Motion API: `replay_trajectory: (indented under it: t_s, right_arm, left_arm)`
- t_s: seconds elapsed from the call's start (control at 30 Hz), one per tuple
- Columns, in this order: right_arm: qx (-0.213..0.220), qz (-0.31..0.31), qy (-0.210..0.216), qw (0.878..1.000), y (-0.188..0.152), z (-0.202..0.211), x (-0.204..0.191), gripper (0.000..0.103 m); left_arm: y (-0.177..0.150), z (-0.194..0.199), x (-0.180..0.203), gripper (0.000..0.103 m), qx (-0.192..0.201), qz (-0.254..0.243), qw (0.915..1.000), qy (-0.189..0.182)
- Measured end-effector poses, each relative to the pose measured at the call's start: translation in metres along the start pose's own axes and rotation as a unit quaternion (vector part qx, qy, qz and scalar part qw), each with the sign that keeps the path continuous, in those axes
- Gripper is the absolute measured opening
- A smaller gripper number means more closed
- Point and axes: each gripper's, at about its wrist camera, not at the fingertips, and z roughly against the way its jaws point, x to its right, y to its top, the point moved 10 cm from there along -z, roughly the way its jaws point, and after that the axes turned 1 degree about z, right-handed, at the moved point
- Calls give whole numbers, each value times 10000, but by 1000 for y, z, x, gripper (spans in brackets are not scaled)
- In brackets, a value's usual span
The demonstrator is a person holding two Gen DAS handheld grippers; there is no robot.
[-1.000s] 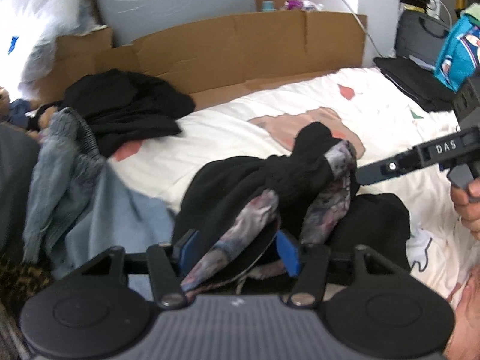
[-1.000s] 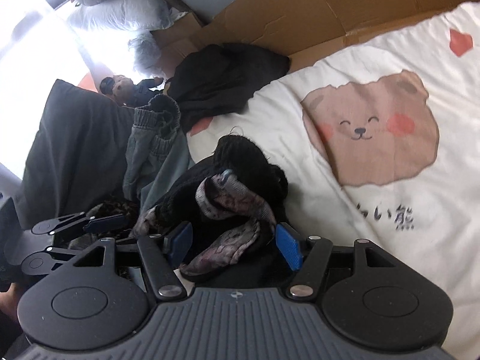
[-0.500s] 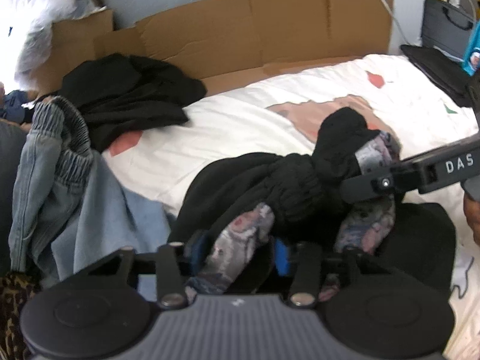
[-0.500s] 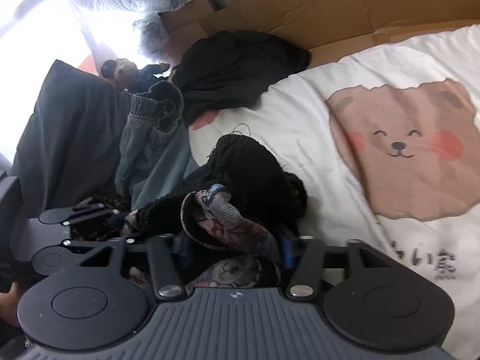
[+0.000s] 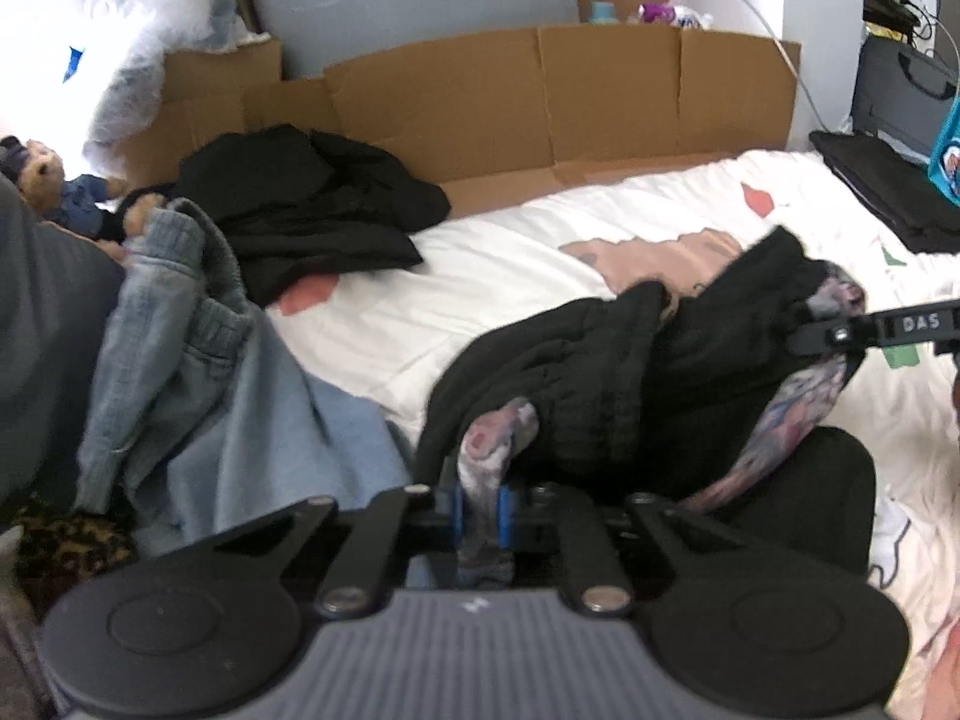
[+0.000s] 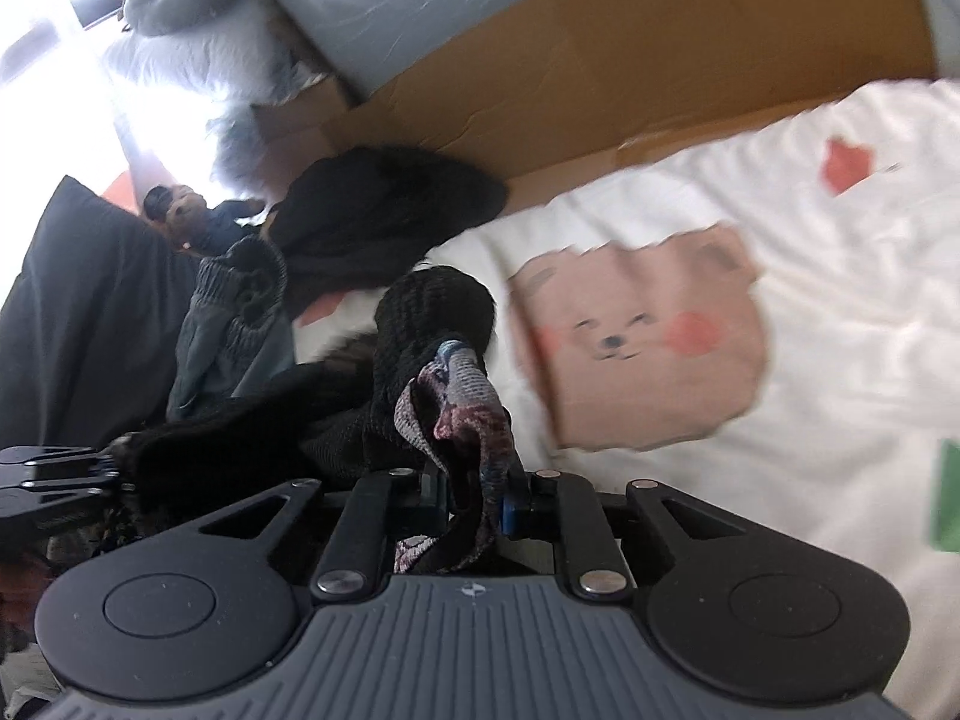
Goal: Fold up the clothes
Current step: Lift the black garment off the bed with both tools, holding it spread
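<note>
— White bedding (image 5: 492, 276) with a cartoon bear printed on it covered the bed, and the clothes were heaped on the near side of it. What did you see closest to you?

— Closest was the left gripper (image 5: 480, 510). Its blue pads were closing on a strip of the patterned lining (image 5: 489, 450), pink and grey, and the cloth was squeezed between them.

— And the other one?

— The right gripper (image 6: 480, 498) was doing the same at the other end: jaws closing, with a fold of that lining bunched between them and hanging over its front. From the left side I could see its fingers (image 5: 840, 333) reaching into the cloth from the right.

— Where was the garment itself?

— The black knit garment (image 5: 630, 372) lay crumpled on the bedding between the two grippers, its lining turned out at both ends.

— Anything beyond it?

— To the left, a pale denim piece (image 5: 180, 324) was slumped beside it. Farther back lay a separate black pile (image 5: 312, 204), touching the cardboard (image 5: 540, 96) propped along the wall. A small teddy bear (image 5: 45, 174) sat at the far left.
</note>
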Motion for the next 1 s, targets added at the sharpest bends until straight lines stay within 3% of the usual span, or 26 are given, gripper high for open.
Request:
replay_trajectory:
  t_s: [0.27, 0.5, 0.73, 1.0]
  right_arm:
    - [265, 294, -272, 9988, 19, 62, 7, 14]
    - [802, 882, -325, 9923, 46, 140, -25, 14]
    - [1501, 1381, -198, 9788, 84, 243, -65, 14]
    - [1872, 1914, -119, 9634, 113, 338, -107, 14]
  left_arm:
    - [-4, 54, -20, 10, 153, 196, 9994, 232]
    - [24, 120, -9, 10, 797, 159, 9965, 171]
    - [64, 206, 6, 10, 1561, -61, 9877, 14]
    - [83, 280, 25, 9, 2024, -239, 9790, -72]
